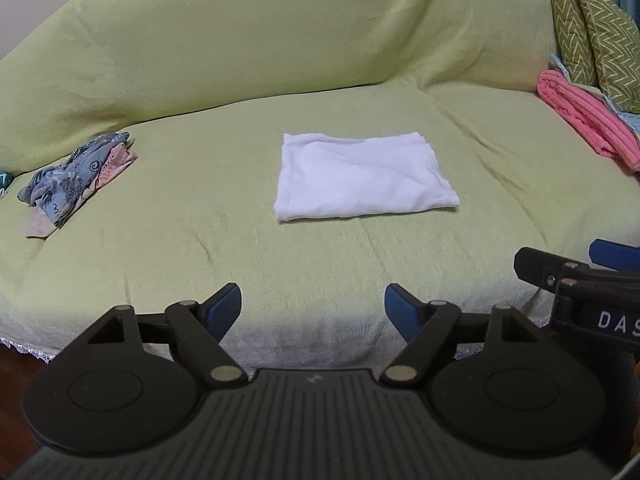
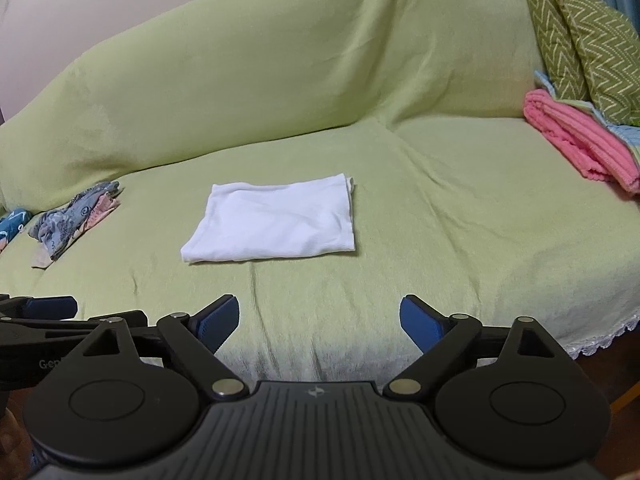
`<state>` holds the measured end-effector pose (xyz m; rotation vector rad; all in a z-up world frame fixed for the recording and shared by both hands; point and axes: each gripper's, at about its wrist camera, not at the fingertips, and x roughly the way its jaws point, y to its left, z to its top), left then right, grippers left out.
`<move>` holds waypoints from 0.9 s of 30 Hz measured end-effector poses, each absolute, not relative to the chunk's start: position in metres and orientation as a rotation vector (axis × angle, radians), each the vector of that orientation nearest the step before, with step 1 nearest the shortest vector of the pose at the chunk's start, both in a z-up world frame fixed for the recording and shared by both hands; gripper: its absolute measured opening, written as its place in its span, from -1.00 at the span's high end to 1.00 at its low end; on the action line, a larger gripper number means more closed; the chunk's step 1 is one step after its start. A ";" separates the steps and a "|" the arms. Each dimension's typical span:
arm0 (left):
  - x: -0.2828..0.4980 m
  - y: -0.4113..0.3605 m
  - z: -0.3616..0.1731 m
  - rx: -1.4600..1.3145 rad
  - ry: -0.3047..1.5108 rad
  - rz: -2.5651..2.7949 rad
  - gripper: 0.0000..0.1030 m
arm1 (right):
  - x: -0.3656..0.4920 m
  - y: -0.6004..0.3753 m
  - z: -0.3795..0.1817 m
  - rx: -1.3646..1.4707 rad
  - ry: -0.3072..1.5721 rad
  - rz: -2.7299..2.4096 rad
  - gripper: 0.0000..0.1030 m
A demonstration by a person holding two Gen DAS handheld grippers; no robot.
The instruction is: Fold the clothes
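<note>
- White garment (image 1: 362,178) lies folded flat, mid-seat on the green-covered sofa (image 1: 240,60).
- Left gripper (image 1: 313,307) and right gripper (image 2: 319,318): jaws wide, nothing between them, both short of the cloth.
- Looks like this fold is finished.
- Next, probably: stack it by the pink towel (image 2: 580,140), or fetch the crumpled patterned garment (image 1: 76,180) at left.

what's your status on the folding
Left hand-held gripper open, empty; right hand-held gripper open, empty. White cloth folded flat on sofa cover. Nothing in the way.
</note>
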<state>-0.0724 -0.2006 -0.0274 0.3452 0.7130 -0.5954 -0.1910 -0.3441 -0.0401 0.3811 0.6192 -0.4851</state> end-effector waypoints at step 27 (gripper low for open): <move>0.061 -0.207 -0.070 0.269 0.898 -0.613 -0.69 | -0.116 -0.330 -0.086 -0.225 0.533 -0.326 -0.68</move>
